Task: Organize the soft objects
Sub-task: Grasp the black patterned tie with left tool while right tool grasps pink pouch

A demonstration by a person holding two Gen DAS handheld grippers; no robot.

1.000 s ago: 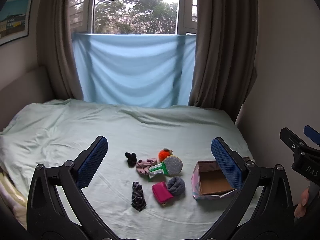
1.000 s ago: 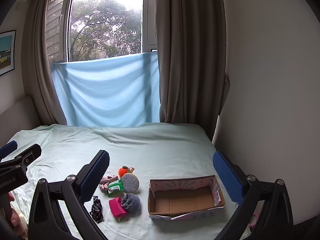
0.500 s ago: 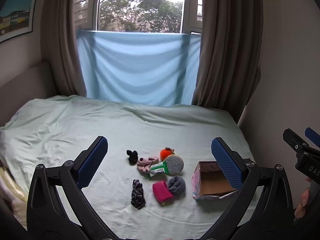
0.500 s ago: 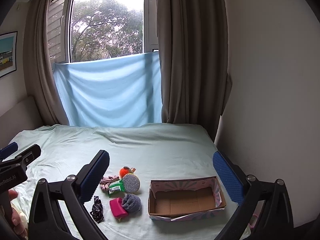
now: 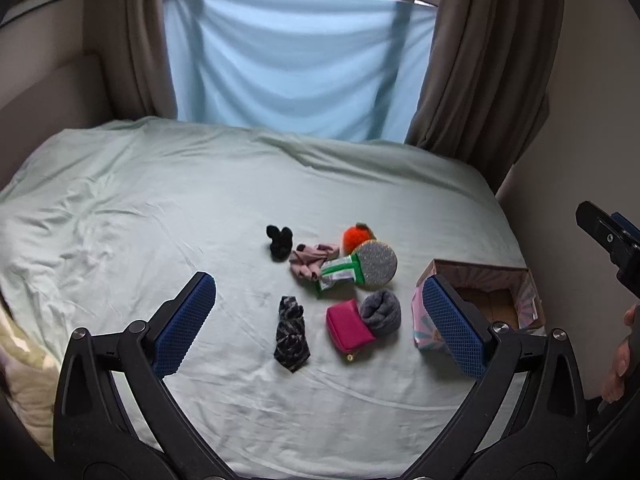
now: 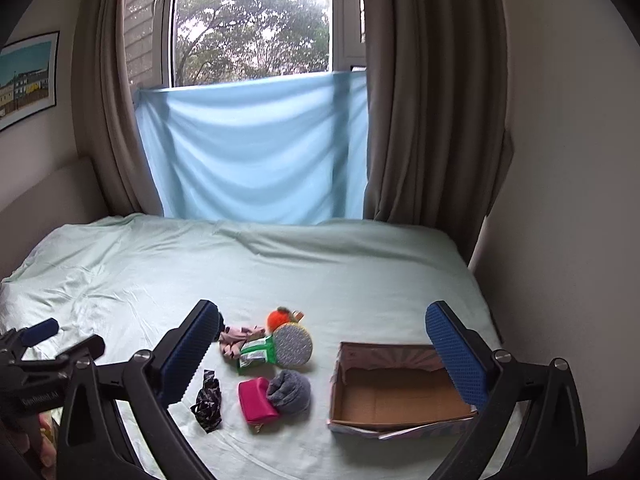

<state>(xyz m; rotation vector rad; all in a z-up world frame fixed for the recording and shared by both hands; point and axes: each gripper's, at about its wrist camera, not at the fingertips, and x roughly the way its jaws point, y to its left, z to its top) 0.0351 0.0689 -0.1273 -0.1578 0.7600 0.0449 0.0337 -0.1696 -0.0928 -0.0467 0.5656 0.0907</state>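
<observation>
On the pale green bed sheet (image 5: 160, 200) lies a cluster of soft things: a black fluffy piece (image 5: 279, 242), a pink cloth (image 5: 310, 260), an orange pom (image 5: 356, 236), a green-wrapped round glittery pad (image 5: 374, 264), a magenta pouch (image 5: 349, 330), a grey rolled sock (image 5: 381, 312) and a dark patterned cloth (image 5: 292, 334). An open cardboard box (image 6: 400, 392) stands empty to their right. My left gripper (image 5: 320, 324) hangs open above the near side of the cluster. My right gripper (image 6: 324, 356) is open too, between cluster and box. Neither holds anything.
A wall (image 6: 560, 200) runs along the bed's right edge, close behind the box. Brown curtains (image 6: 420, 100) and a blue cloth (image 6: 256, 152) hang at the window beyond the bed. A headboard (image 5: 52, 92) borders the left side. A pillow corner (image 5: 24, 368) shows at near left.
Both grippers have moved forward and lower toward the objects, the left one more, so the cluster and box look larger. Nothing on the bed has moved.
</observation>
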